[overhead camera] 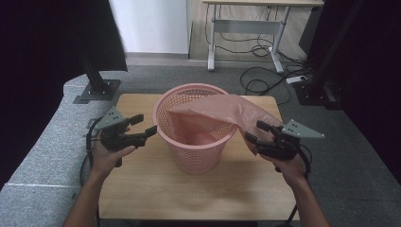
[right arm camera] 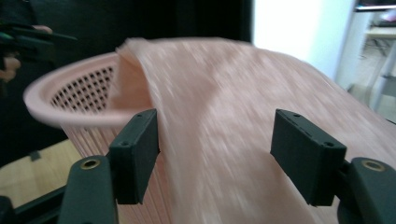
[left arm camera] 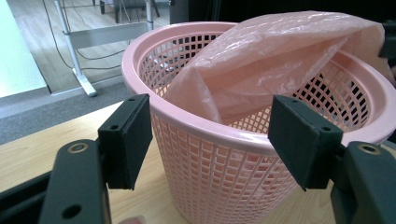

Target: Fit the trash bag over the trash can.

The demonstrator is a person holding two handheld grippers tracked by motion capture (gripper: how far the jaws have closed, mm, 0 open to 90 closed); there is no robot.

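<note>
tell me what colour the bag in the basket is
Pale translucent pink bag, clearest in the left gripper view.

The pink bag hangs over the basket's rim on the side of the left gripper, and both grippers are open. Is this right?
Not quite. The bag hangs over the basket rim on the right gripper side, as the high view shows. Both grippers, the left gripper too, are open.

A small rectangular table with a light wooden top (overhead camera: 142, 189) stands on a grey carpeted floor (overhead camera: 359, 161). One thing rests directly on the table: a round pink plastic lattice basket (overhead camera: 196, 153), set upright around the middle of the top, a little toward the far edge. The wood to its left, right and near side lies bare.
</note>
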